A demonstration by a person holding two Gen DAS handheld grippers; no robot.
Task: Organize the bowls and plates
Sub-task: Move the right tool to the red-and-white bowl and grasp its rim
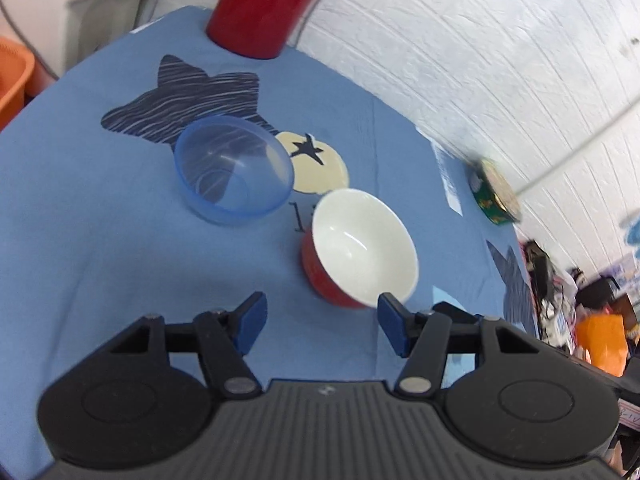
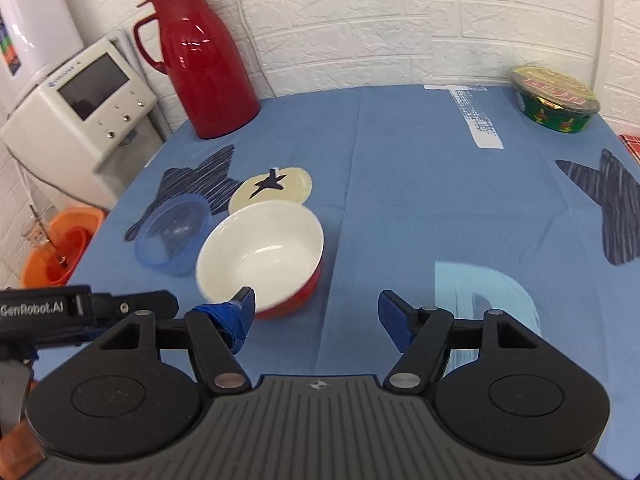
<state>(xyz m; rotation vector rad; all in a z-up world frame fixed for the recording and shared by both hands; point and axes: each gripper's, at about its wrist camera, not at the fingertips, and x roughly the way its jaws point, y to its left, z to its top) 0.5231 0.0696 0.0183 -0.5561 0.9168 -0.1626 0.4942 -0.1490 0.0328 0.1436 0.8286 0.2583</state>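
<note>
A red bowl with a white inside (image 1: pixel 362 250) (image 2: pixel 262 258) stands on the blue tablecloth (image 1: pixel 100 248) (image 2: pixel 420 200). A clear blue plastic bowl (image 1: pixel 234 168) (image 2: pixel 174 234) sits just left of it, apart from it. My left gripper (image 1: pixel 320 322) is open above the cloth, its right fingertip close to the red bowl's near rim, nothing between the fingers. My right gripper (image 2: pixel 316 312) is open too, its left fingertip in front of the red bowl's near rim. The left gripper's body (image 2: pixel 80 312) shows at the left edge of the right wrist view.
A red thermos jug (image 2: pixel 202 56) (image 1: pixel 266 4) stands at the table's back left by the white brick wall. A green lidded instant-noodle bowl (image 2: pixel 556 100) (image 1: pixel 494 192) sits at the back right. A white appliance (image 2: pixel 80 116) and an orange basin (image 2: pixel 60 248) are left of the table.
</note>
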